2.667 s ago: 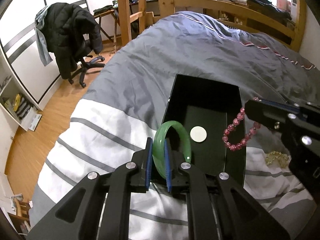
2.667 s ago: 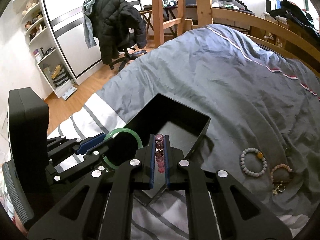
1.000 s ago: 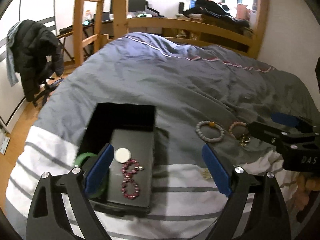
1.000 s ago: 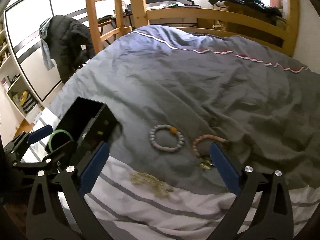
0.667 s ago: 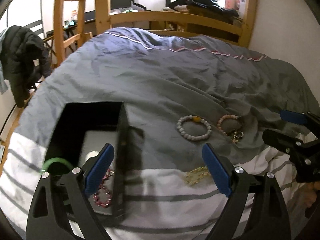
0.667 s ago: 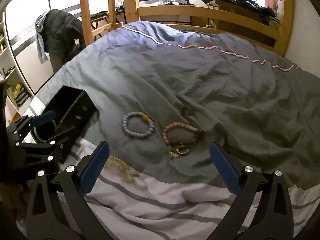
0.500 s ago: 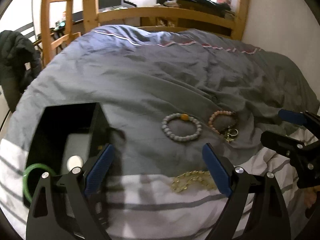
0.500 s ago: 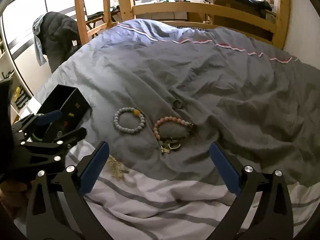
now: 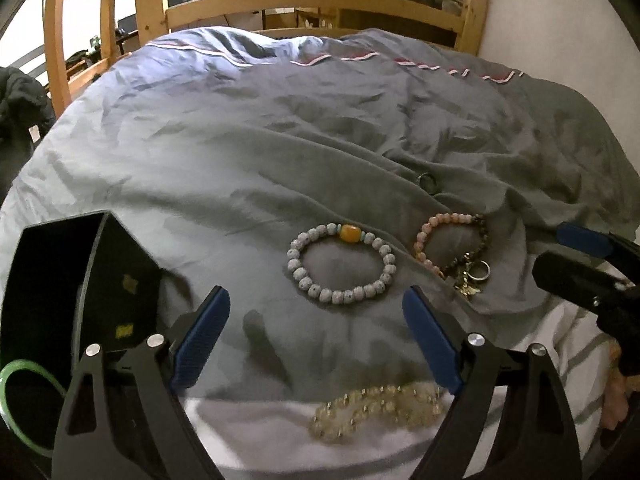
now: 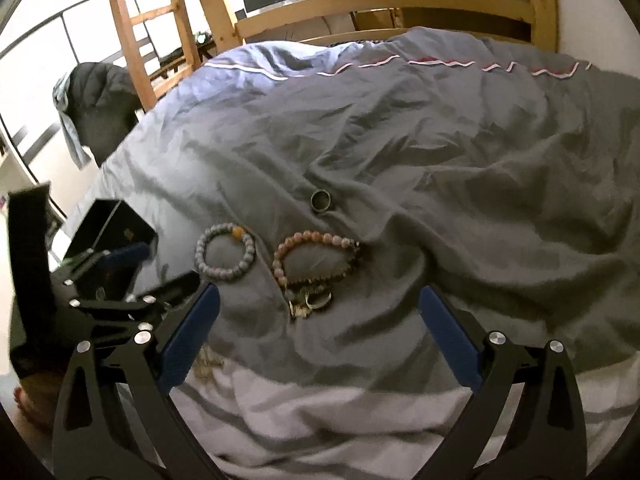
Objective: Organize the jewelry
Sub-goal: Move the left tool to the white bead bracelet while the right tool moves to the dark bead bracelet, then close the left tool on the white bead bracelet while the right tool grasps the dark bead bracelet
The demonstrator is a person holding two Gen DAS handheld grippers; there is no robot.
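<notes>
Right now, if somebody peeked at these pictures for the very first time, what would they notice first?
Probably the grey beaded bracelet with one amber bead, lying on the grey duvet ahead of the empty left gripper, whose jaws are closing slightly. Beside it lies a pink bead bracelet tangled with darker beads and rings, ahead of the right gripper. A black box stands at the left, a green bangle showing inside.

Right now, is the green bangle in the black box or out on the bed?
In. The green bangle lies inside the black box, partly cut off by the picture's edge.
</notes>
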